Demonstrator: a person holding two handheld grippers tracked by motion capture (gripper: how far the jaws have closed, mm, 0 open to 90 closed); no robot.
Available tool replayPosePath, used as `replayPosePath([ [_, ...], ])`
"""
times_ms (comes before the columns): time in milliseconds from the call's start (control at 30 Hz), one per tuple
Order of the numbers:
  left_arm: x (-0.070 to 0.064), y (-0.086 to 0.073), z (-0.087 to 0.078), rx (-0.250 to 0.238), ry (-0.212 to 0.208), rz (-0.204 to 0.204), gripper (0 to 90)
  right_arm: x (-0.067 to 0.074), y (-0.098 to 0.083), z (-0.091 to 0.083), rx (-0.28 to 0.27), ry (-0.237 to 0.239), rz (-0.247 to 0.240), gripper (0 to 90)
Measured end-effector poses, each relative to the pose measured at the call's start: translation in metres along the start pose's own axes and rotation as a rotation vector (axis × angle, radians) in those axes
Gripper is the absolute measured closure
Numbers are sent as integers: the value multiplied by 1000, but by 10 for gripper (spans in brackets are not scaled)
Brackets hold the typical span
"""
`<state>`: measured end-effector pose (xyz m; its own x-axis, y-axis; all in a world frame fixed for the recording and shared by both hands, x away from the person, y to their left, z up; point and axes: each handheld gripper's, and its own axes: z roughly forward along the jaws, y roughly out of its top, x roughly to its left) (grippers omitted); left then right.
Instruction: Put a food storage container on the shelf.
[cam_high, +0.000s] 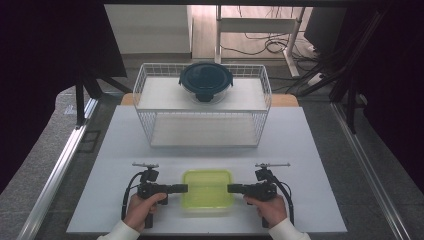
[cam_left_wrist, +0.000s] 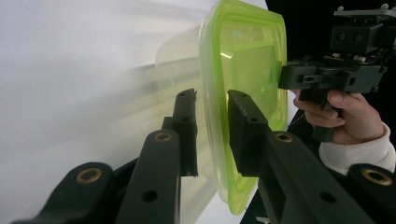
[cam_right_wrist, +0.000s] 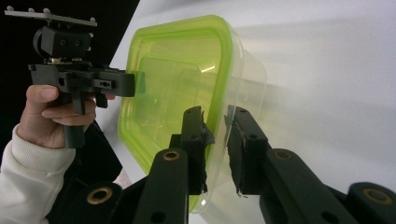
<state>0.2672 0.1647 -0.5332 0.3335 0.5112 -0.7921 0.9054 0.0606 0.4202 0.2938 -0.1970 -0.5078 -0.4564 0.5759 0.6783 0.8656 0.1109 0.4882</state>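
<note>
Translucent plastic box, rounded-square green lid; left gripper, right gripper fingers clamped on rim.

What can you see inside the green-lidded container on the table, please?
Through the translucent green lid the container looks empty; no contents show. Its floor beneath the lid's glare and near the clamped edges is hard to make out.

High view overhead facing forward-down, both gripper views close, level, facing inward, sharing the green-lidded container.
</note>
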Motion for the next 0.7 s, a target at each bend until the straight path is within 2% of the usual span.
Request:
replayPosePath([
  [233,-8,1,-3,-12,4,33,750,3,1,-3,-6,-10,-21,777],
  [300,-9,3,-6,-11,9,53,752,6,2,-4,-7,-13,-30,777],
  [467,-12,4,-9,-17,1,69,753,10,4,-6,-21,-8,-48,777],
  [700,-22,7,-16,-36,3,108,751,15,5,-9,-28,-7,-68,779],
])
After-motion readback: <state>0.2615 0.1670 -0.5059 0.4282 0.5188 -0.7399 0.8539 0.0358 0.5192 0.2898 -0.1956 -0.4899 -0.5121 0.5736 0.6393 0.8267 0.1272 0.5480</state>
